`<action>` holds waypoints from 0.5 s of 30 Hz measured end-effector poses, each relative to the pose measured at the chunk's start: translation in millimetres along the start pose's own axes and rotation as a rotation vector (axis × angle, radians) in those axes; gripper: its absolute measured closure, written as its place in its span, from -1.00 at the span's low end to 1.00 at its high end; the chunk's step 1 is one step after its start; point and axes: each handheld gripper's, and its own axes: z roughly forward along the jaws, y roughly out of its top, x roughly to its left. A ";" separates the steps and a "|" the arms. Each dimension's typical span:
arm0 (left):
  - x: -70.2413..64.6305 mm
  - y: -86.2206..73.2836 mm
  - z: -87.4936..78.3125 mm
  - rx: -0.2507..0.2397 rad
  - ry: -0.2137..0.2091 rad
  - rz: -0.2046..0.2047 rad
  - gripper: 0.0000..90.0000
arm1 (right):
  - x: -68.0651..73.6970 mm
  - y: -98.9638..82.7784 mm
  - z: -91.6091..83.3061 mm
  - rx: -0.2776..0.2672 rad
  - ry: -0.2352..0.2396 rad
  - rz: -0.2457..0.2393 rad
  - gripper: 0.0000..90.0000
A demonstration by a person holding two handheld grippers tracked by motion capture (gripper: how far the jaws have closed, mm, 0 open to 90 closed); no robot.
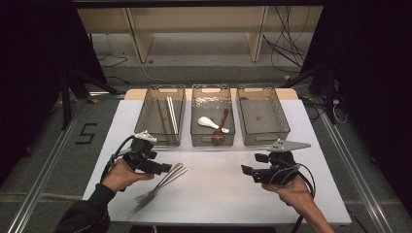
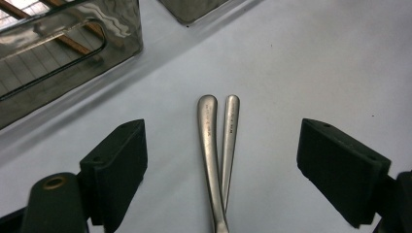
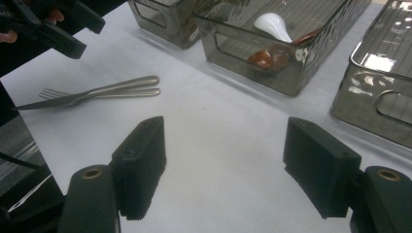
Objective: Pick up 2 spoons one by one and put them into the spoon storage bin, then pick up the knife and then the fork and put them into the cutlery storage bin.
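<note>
A steel fork and knife (image 1: 163, 183) lie crossed on the white table (image 1: 218, 194), their handles pointing towards the bins. My left gripper (image 1: 165, 168) hovers just over those handles. In the left gripper view the two handles (image 2: 217, 141) lie between its wide-open jaws, with neither pad touching them (image 2: 221, 133). My right gripper (image 1: 250, 163) is at the table's right, open, with bare table between its jaws (image 3: 223, 131). The right gripper view shows the fork and knife (image 3: 97, 92) farther off, and the left gripper (image 3: 53, 29) above them.
Three smoky clear bins stand in a row at the back. The left bin (image 1: 145, 116) holds long metal pieces (image 1: 171, 114). A white spoon (image 1: 208, 122) and a brown spoon (image 1: 221, 127) lie in the middle bin (image 1: 212, 139). The right bin (image 1: 279, 121) has nothing in it.
</note>
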 end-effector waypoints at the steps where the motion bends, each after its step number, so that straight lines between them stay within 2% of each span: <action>1: -0.2 -1.4 0.4 0.002 0.000 0.001 -0.60 | 0.2 0.0 0.0 0.001 0.000 0.000 -0.28; 10: -0.8 -9.4 5.2 0.045 0.018 0.009 -0.60 | 1.5 0.4 0.2 0.001 0.003 -0.006 -0.28; 15: 0.1 -11.5 6.8 0.053 0.017 -0.006 -0.60 | 0.2 -0.1 0.5 0.002 0.004 -0.001 -0.27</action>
